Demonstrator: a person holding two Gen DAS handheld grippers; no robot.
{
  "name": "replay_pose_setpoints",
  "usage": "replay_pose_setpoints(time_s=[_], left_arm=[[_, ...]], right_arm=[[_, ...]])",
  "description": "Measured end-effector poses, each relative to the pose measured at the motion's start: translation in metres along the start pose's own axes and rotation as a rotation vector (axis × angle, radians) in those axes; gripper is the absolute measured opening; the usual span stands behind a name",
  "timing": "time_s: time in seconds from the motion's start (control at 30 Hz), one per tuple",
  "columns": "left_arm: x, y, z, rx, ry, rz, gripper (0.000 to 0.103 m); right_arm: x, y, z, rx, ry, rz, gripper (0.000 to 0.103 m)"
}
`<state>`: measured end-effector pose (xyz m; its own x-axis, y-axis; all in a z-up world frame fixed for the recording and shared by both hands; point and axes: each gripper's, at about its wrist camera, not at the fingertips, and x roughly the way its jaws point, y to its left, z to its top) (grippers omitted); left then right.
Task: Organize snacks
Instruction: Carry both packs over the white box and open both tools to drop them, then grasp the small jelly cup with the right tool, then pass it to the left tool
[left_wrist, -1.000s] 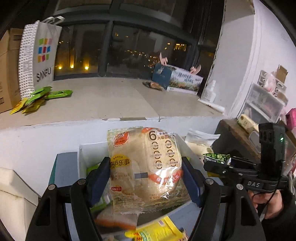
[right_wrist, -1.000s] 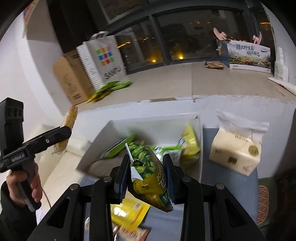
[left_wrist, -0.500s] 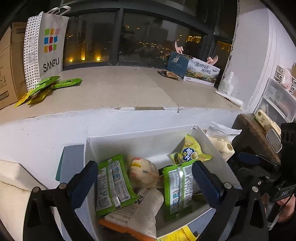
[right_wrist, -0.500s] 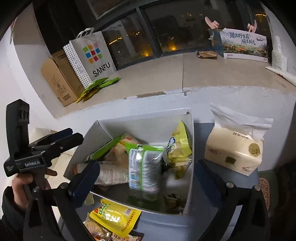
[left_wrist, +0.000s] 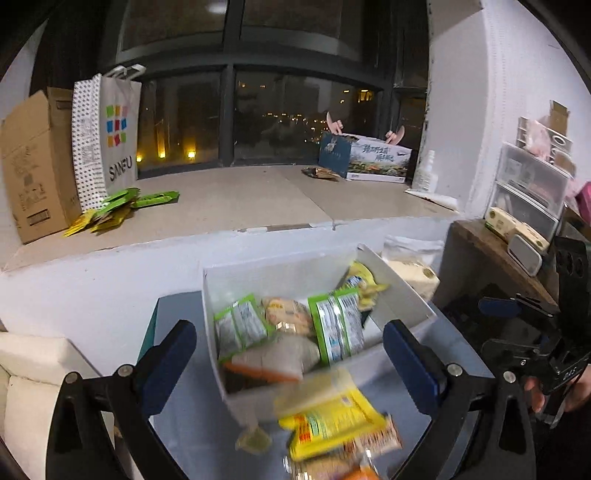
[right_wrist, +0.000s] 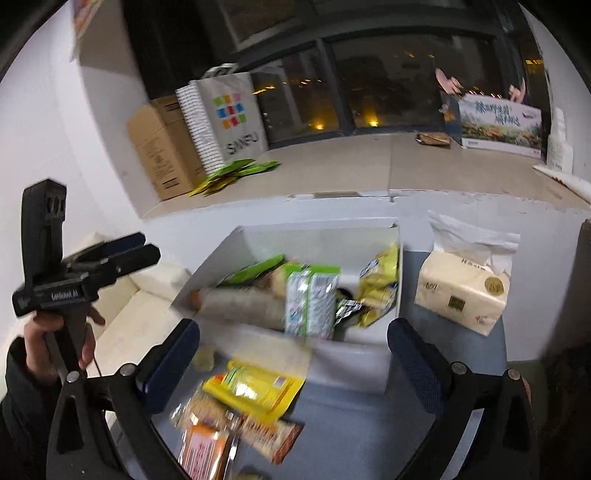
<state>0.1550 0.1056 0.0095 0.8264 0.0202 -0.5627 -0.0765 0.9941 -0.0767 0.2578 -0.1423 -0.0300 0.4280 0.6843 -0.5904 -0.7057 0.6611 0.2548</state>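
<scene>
Both claws are held wide apart with nothing between the pads. The left gripper (left_wrist: 290, 363) is poised above the near wall of the open white cardboard box (left_wrist: 400, 288), and the right gripper (right_wrist: 293, 363) is poised just short of the same box, over the loose packets. Their jaws have just been opening, and no packet is left between them.

Several snacks are lodged inside the box, beyond both claws: two green foil sachets, one of them (left_wrist: 338, 325) propped upright against the others, a pale bag of chips (left_wrist: 288, 312) lying flat, and a crumpled yellow packet (right_wrist: 380, 291) leaned into the far right corner. They seem to have been dropped in rather than stacked, which would explain the tilted, overlapping lie.

Directly beneath the claws, on the grey tabletop (right_wrist: 354, 417), a flat yellow sachet (right_wrist: 258, 386) and an orange wrapper (right_wrist: 201, 452) are left outside the box; these are judged the next to be gathered. A cream pack of tissues (right_wrist: 461, 295) stands right of the box, apart from it.
</scene>
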Motion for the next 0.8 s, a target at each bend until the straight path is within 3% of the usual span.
replay_pose_setpoints(time_s=[0.23,0.43,0.8], left_arm=[[-0.074,-0.007,-0.067,-0.051,-0.046,-0.027,0.103],[-0.098,-0.016,-0.117,-0.087,-0.022,-0.035,0.103],[-0.103,-0.013,-0.126,-0.110,-0.018,-0.037,0.103]], right_arm=[[-0.044,0.031,-0.071,-0.059,0.005,0.032,0.103],[-0.060,0.045,-0.124,-0.058,0.028,0.006,0.103],[-0.031,0.057,-0.145,-0.153,0.126,-0.013,0.103]])
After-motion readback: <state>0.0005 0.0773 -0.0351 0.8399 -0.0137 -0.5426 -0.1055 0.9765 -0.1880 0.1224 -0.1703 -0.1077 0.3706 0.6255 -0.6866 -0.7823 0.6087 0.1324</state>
